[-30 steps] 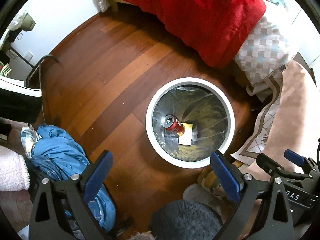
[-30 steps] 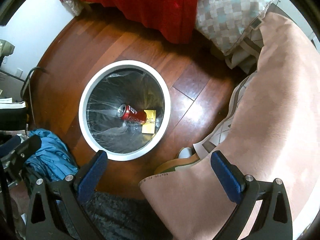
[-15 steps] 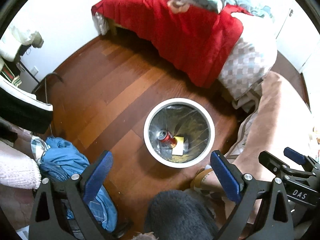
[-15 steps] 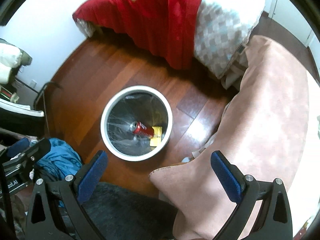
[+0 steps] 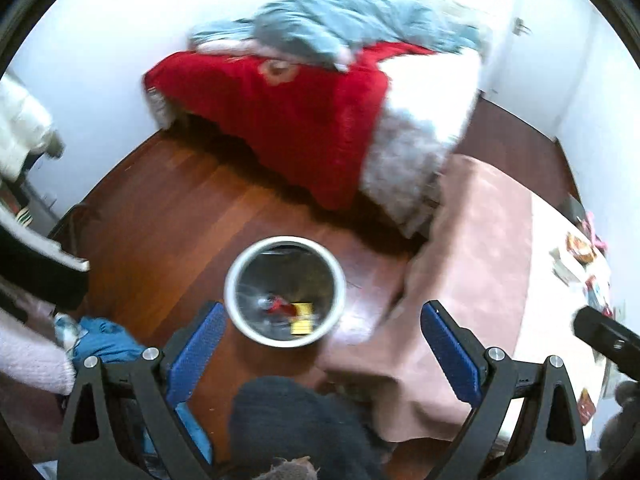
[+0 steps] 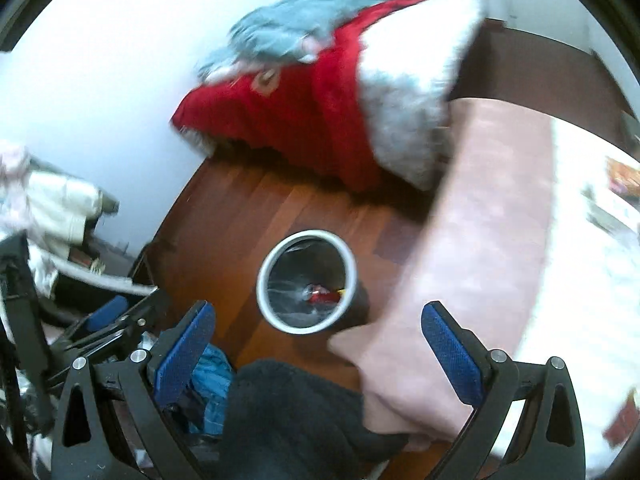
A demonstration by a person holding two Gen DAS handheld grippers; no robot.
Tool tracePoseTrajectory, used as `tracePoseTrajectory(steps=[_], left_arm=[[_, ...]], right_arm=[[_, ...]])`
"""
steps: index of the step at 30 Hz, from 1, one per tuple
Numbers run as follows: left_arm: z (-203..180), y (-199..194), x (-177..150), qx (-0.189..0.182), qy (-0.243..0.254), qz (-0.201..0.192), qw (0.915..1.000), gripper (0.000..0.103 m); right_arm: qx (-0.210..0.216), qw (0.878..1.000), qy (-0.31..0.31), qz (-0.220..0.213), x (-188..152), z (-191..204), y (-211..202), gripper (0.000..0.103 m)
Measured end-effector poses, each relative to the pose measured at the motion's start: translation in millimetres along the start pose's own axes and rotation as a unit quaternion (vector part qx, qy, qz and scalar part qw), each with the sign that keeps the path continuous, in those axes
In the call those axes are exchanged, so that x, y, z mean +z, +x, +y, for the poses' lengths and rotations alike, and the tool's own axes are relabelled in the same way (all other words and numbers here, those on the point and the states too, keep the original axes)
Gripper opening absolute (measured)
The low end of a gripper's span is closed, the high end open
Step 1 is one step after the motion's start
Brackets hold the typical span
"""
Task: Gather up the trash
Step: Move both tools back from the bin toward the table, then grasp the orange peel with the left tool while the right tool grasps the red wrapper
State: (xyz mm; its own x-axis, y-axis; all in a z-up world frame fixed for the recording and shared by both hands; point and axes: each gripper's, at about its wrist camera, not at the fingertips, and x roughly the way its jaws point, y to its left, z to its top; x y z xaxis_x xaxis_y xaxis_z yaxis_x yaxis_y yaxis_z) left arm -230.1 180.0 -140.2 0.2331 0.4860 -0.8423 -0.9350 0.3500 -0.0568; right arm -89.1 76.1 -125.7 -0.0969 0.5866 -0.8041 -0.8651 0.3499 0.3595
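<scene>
Both grippers hang empty above the bedroom floor, each with its blue-padded fingers spread wide and nothing between them. The left gripper (image 5: 322, 346) looks almost straight down on the white bin (image 5: 285, 291), which sits at lower centre of its frame, right between the finger tips. The right gripper (image 6: 318, 344) sees the same bin (image 6: 306, 282) a little above its fingers, centre frame.

The next piece of trash, I'd judge, lies away from the bin: on the white worktop (image 5: 560, 320) at the right edge of the left view sit small packets and papers (image 5: 578, 258), coloured red and white. They are blurred, so I can only guess they are wrappers or cards. In both frames they lie to the right of the fingers, and in the right view the litter (image 6: 622, 176) shows at the far right edge. The right gripper appears the nearer one, so a swing rightward looks like its job.

Inside the bin, lined with a crinkled clear plastic bag, a red can (image 5: 282, 306) lies on its side, long axis running roughly left to right, with a flat yellow slip (image 5: 302, 318) touching it on the right.

A soft pink cloth (image 5: 472, 260) drapes off the worktop's edge, its corner near the bin rim. The floor is glossy reddish wood planks (image 5: 168, 216); a plush red blanket (image 5: 288, 120) spills off the bed in the upper half.
</scene>
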Motion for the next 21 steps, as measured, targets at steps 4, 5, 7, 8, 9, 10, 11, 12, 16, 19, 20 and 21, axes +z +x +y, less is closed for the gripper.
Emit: tracePoseTrajectory(steps=[4,5,7,8,9,10,11,12,16,19,20,21], left_arm=[[-80,32,-22,-0.033,0.057,0.036,0.9972,0.099],[-100,40,-29,-0.039,0.071,0.045,0.9957,0.099],[-146,61,-50,-0.049,0.108,0.068,0.9906,0.099],[-168,71,-61,-0.053,0.125,0.079,0.9876,0.099],[-181,77,-66,-0.056,0.136,0.086,0.9854,0.099],[-201,86,-76,-0.058,0.152,0.097,0.9819,0.099],[-223,96,-88,-0.06,0.17,0.107,0.9778,0.099],[-237,100,-97,-0.06,0.183,0.113,0.9748,0.099],[-288,112,-130,-0.053,0.234,0.133,0.9616,0.099],[-307,115,-143,-0.049,0.257,0.136,0.9555,0.099],[-313,116,-147,-0.046,0.266,0.135,0.9532,0.099],[-318,116,-150,-0.042,0.275,0.133,0.9512,0.099]], right_arm=[[-0.061,0.996,0.061,-0.007,-27,-83,-40,0.103],[-0.084,0.993,0.081,-0.007,-37,-109,-49,0.103],[-0.135,0.982,0.133,0.001,-64,-170,-65,0.103],[-0.16,0.975,0.158,0.005,-78,-198,-72,0.103],[-0.181,0.967,0.18,0.008,-91,-222,-77,0.103],[-0.197,0.96,0.198,0.011,-102,-243,-81,0.103],[-0.214,0.95,0.225,0.017,-117,-271,-86,0.103],[-0.226,0.942,0.249,0.021,-131,-294,-89,0.103],[-0.247,0.919,0.307,0.033,-166,-359,-85,0.103],[-0.243,0.917,0.316,0.035,-182,-380,-77,0.103],[-0.239,0.917,0.317,0.033,-184,-382,-72,0.103],[-0.235,0.918,0.317,0.031,-184,-385,-68,0.103]])
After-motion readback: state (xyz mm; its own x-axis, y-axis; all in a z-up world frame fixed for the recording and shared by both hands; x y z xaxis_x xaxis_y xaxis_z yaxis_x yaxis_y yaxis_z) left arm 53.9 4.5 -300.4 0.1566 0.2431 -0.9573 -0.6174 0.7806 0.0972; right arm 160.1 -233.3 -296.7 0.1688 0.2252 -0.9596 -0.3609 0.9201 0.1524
